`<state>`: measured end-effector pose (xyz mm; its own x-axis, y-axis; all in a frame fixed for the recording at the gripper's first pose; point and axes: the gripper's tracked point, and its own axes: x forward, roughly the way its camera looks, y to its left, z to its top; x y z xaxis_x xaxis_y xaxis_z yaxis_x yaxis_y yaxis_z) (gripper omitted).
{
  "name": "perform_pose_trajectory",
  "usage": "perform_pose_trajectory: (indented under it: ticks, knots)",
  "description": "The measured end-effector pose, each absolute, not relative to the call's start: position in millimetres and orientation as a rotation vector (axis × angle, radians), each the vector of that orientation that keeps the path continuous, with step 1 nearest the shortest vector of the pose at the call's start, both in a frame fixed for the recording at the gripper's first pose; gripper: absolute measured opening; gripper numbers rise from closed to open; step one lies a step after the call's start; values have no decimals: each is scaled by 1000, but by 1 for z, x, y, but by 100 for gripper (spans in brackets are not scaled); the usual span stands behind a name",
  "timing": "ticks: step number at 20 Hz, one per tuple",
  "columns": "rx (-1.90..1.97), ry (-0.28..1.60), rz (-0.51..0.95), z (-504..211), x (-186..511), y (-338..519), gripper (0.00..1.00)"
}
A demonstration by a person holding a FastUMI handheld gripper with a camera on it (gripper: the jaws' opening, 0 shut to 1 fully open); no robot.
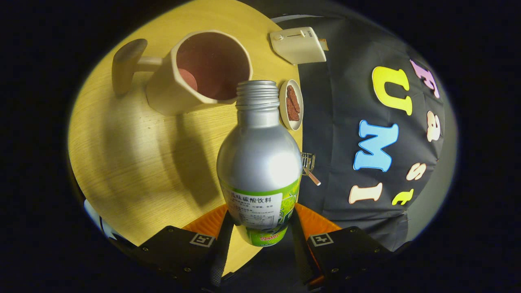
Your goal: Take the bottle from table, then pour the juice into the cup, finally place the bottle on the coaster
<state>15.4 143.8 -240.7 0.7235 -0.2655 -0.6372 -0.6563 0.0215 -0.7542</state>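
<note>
My gripper (260,228) is shut on a silver bottle (258,162) with a green and white label; both fingers press on its lower body. The bottle has no cap, and its open mouth sits right at the rim of a cream cup (203,71). The whole scene appears rolled sideways, so the bottle is tilted toward the cup. The cup has a reddish inside and a long handle ending in a round knob (128,65). It stands on the wooden table (134,162), just beyond the fingers.
A small dish (291,105) with brown pieces sits beside the bottle's neck at the table's edge. A cream boxy device (298,44) lies beyond it. A small fork-like utensil (309,167) shows at the table's edge against the booth's wall.
</note>
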Motion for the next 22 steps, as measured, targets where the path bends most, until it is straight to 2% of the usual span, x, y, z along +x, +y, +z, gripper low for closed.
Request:
perform_pose_trajectory:
  ticks: [22]
  knots:
    - [-1854,785,376,-211,23,147,70]
